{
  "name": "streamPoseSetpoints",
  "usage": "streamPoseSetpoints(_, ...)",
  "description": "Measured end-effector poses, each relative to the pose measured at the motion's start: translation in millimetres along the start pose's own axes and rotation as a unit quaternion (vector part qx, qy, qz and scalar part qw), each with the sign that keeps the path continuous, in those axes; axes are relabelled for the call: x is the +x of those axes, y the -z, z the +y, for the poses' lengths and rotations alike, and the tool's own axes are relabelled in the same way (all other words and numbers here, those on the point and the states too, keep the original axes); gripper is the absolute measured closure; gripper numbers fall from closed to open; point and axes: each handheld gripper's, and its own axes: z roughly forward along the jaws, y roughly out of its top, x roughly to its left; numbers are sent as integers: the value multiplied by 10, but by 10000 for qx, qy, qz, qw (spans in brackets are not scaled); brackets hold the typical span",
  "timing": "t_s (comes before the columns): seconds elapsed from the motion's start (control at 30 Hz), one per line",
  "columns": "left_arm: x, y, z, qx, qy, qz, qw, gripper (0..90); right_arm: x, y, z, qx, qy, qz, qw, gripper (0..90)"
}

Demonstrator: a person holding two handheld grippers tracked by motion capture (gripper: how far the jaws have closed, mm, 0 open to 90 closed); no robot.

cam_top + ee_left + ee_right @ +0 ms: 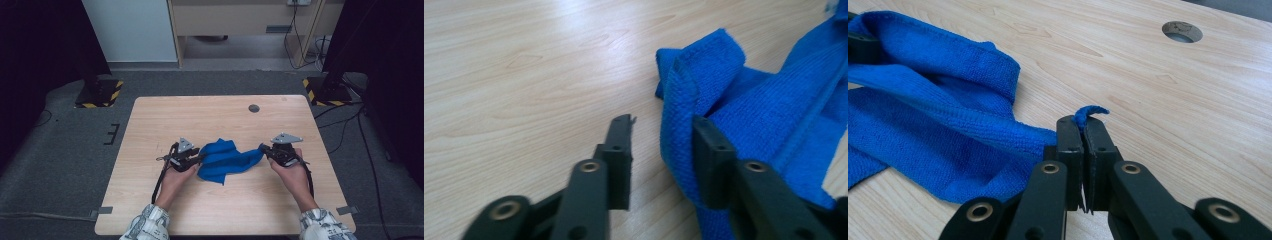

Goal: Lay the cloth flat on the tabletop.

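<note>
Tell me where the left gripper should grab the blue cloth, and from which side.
Take the raised folded edge of the blue cloth nearest the left gripper, coming in low from the cloth's left end. That fold stands up off the wooden table between the open jaws, and the right gripper already pinches the opposite corner.

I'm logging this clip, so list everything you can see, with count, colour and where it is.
cloth: one, blue, crumpled at the table's middle, stretched between the two grippers
table: one, light wood, centre of the high view
cable hole: one, round, dark, near the table's far edge
stand bases: two, black with yellow stripes, on the floor past the table's far corners
floor cables: several, black, on the grey carpet at the right
cabinet: one, pale wood, against the far wall
left gripper: one, black, jaws open around a cloth edge
right gripper: one, black, jaws shut on a cloth corner
sleeves: two, patterned white, at the bottom edge
</note>
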Motion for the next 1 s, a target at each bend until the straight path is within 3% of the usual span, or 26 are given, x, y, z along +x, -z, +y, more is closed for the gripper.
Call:
streamPoseSetpoints(0.13,-6,11,23,-140,30,-107,9998,516,7,-10,-6,34,31,20,10000,879)
streamPoseSetpoints(0.5,-99,8,167,-424,-85,-340,9985,525,49,-48,-8,55,51,62,10000,878)
streamPoseSetpoints(0.73,-104,-71,189,-243,-232,-371,9987,596,73,-70,2,56,80,90,9999,878)
streamPoseSetpoints(0.93,-38,-106,219,-59,-249,-456,9986,833,71,-56,3,53,96,91,9999,879)
streamPoseSetpoints(1.0,-11,-86,220,-101,-209,-382,9990,862,70,-42,2,54,67,73,9999,879)
